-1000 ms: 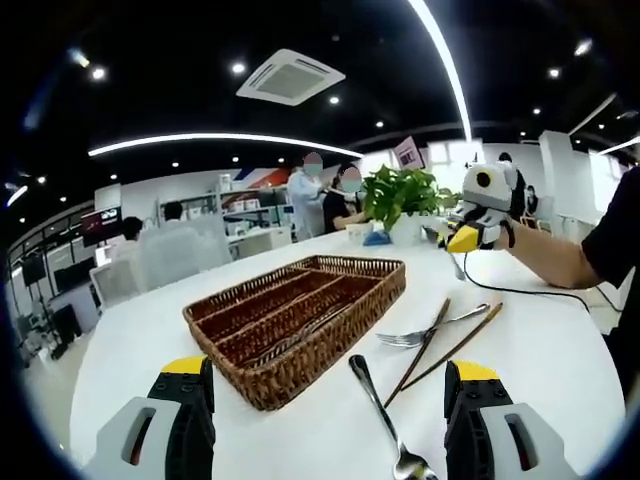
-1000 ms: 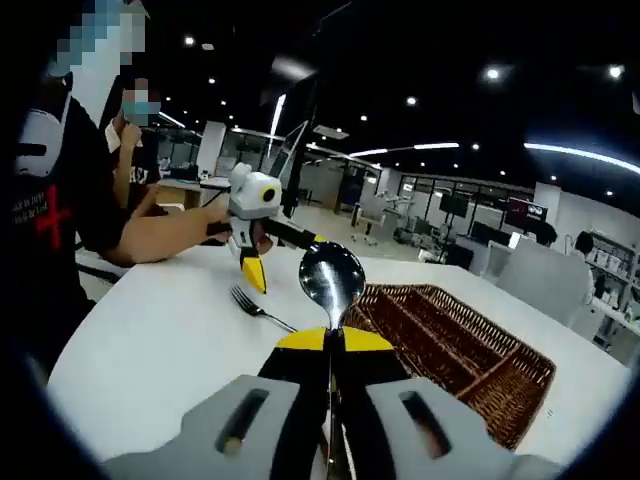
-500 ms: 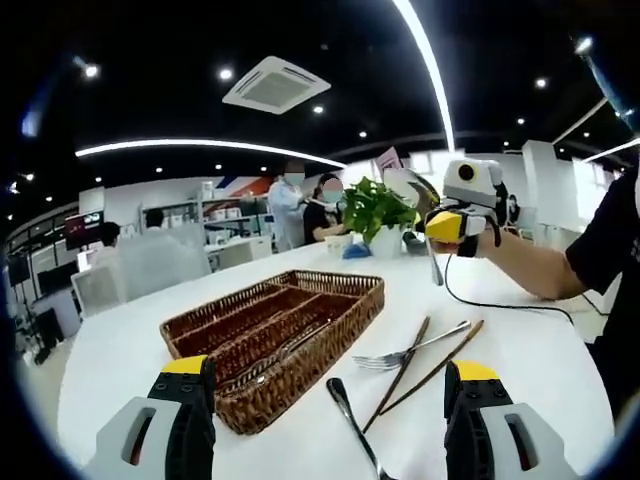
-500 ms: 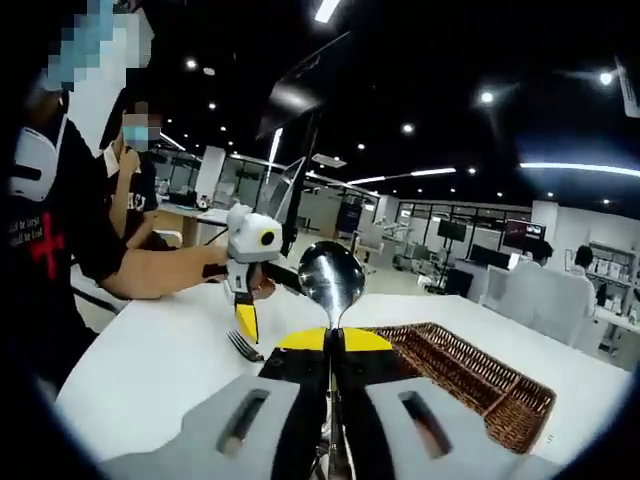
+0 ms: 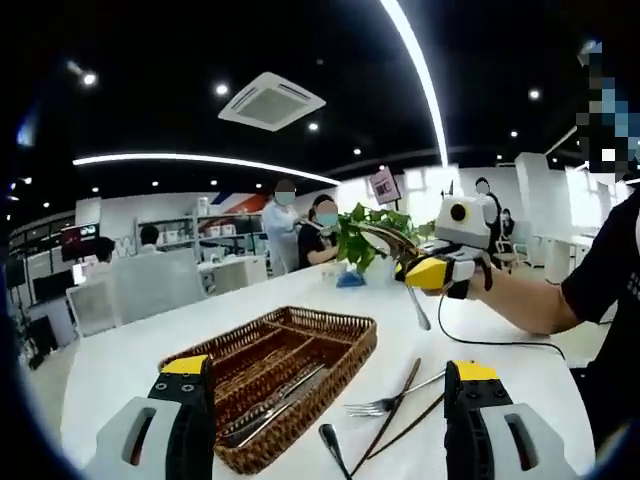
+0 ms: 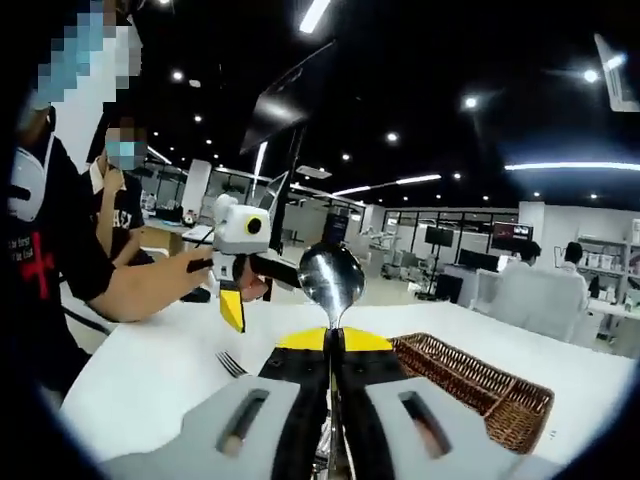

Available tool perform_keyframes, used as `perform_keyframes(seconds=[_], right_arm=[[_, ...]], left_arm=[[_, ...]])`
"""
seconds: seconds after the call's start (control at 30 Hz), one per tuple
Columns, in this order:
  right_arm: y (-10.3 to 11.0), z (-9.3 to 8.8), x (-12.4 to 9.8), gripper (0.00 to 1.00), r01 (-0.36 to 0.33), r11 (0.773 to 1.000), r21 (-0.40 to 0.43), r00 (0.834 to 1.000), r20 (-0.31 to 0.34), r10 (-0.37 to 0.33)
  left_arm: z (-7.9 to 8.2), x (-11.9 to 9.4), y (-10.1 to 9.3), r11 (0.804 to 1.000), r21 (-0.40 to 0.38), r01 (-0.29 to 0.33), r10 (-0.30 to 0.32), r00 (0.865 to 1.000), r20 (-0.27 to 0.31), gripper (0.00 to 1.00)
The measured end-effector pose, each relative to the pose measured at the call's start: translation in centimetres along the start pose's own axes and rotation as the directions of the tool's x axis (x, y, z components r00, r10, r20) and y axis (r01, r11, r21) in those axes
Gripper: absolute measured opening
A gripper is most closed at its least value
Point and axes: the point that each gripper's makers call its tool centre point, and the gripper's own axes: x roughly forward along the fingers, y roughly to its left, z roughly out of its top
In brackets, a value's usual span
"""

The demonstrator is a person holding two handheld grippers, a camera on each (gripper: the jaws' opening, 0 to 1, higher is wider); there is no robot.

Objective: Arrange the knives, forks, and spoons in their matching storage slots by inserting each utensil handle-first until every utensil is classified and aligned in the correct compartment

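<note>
Lifted higher than a second ago, the right gripper (image 6: 331,340) pinches a spoon (image 6: 332,282) bowl-up — left gripper (image 5: 325,385) spread, above the wicker tray (image 5: 350,345).

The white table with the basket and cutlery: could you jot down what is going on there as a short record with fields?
Surface: round white table
Organiser: brown woven wicker tray with long compartments, some metal cutlery already lying inside
Loose on table: silver metal fork, two dark brown chopsticks, dark utensil handle
Right gripper: jaws shut on shiny silver metal spoon, bowl pointing forward
Left gripper: jaws open, holding nothing
</note>
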Motion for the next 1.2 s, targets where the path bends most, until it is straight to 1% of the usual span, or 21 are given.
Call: perform_keyframes(seconds=[0.07,0.1,0.13,0.17,0.2,0.3,0.33,0.37,0.43,0.47,0.57,0.67,0.7,0.73,0.77,0.8,0.87,0.93,1.0,1.1,1.2], right_arm=[[0.2,-0.3,0.3,0.0,-0.001,1.0,0.002,1.0,0.006,0.001],[0.4,-0.5,0.6,0.0,0.0,1.0,0.001,1.0,0.004,0.0],[0.5,-0.6,0.8,0.0,-0.001,1.0,-0.002,1.0,0.004,0.001],[0.7,-0.6,1.0,0.0,-0.007,1.0,-0.002,1.0,0.008,0.007],[0.9,-0.5,1.1,0.0,-0.009,1.0,0.001,1.0,0.015,0.009],[2.2,-0.3,1.6,0.0,-0.07,0.997,0.041,0.996,0.054,0.068],[2.2,-0.4,1.7,0.0,-0.065,0.997,0.041,0.997,0.052,0.063],[2.2,-0.5,2.0,0.0,-0.074,0.996,0.052,0.996,0.057,0.071],[2.4,-0.6,2.2,0.0,-0.083,0.994,0.067,0.995,0.066,0.078],[2.6,-0.5,2.4,0.0,-0.09,0.993,0.079,0.994,0.077,0.084],[3.4,-0.4,2.6,0.0,-0.1,0.992,0.076,0.992,0.087,0.094],[4.0,0.3,2.6,0.0,-0.126,0.988,0.088,0.986,0.122,0.114],[4.1,0.4,2.6,0.0,-0.13,0.987,0.099,0.984,0.133,0.116],[4.2,0.6,2.5,0.0,-0.135,0.985,0.105,0.983,0.141,0.12],[4.2,0.7,2.5,0.0,-0.137,0.985,0.107,0.982,0.146,0.12],[4.2,0.8,2.5,0.0,-0.136,0.985,0.105,0.981,0.153,0.119],[4.4,1.1,2.4,0.0,-0.144,0.983,0.112,0.978,0.165,0.125],[4.5,1.4,2.3,0.0,-0.149,0.982,0.113,0.976,0.175,0.128],[4.5,1.6,2.3,0.0,-0.153,0.98,0.124,0.974,0.188,0.128],[4.6,1.7,2.2,0.0,-0.16,0.978,0.132,0.971,0.2,0.131],[4.8,1.8,2.2,0.0,-0.164,0.977,0.133,0.969,0.205,0.135]], left_arm=[[-1.1,0.4,-0.3,1.0,0.028,0.012,-0.011,1.0,-0.029,1.0],[-1.3,0.6,-0.4,1.0,0.016,0.023,-0.022,0.999,-0.024,1.0],[-1.5,0.9,-0.9,0.998,-0.025,0.049,-0.049,0.999,-0.013,1.0],[-1.6,1.1,-1.2,0.997,-0.039,0.066,-0.067,0.998,-0.01,0.98],[-1.8,1.3,-1.3,0.996,-0.039,0.075,-0.076,0.997,-0.018,0.94],[-2.5,1.9,-1.5,0.997,-0.017,0.07,-0.071,0.997,-0.037,0.93],[-2.7,2.0,-2.1,0.995,-0.014,0.094,-0.095,0.994,-0.047,0.92],[-2.6,2.3,-2.9,0.992,-0.026,0.126,-0.127,0.991,-0.041,0.92],[-2.4,3.0,-4.1,0.986,-0.036,0.162,-0.163,0.986,-0.022,0.91],[-2.5,3.3,-4.7,0.983,-0.038,0.181,-0.182,0.983,-0.03,0.9],[-2.7,4.2,-6.9,0.971,-0.014,0.239,-0.239,0.971,-0.031,0.87],[-2.4,4.4,-7.6,0.966,-0.019,0.256,-0.256,0.966,-0.017,0.76],[-2.1,4.4,-7.9,0.962,-0.025,0.273,-0.273,0.962,0.003,0.71],[-1.4,4.4,-8.5,0.953,-0.053,0.298,-0.296,0.954,0.041,0.65],[-1.1,4.4,-8.7,0.947,-0.08,0.312,-0.308,0.949,0.063,0.61],[-1.1,4.5,-8.8,0.946,-0.079,0.314,-0.309,0.949,0.063,0.58],[-1.3,4.6,-9.1,0.947,-0.051,0.317,-0.314,0.948,0.054,0.48],[-1.2,4.5,-9.2,0.946,-0.046,0.321,-0.319,0.946,0.051,0.38],[-0.9,4.5,-9.2,0.946,-0.043,0.321,-0.318,0.946,0.064,0.3],[-0.7,4.5,-9.1,0.947,-0.049,0.317,-0.313,0.947,0.077,0.21],[-0.7,4.5,-9.3,0.945,-0.047,0.323,-0.319,0.945,0.079,0.16]])
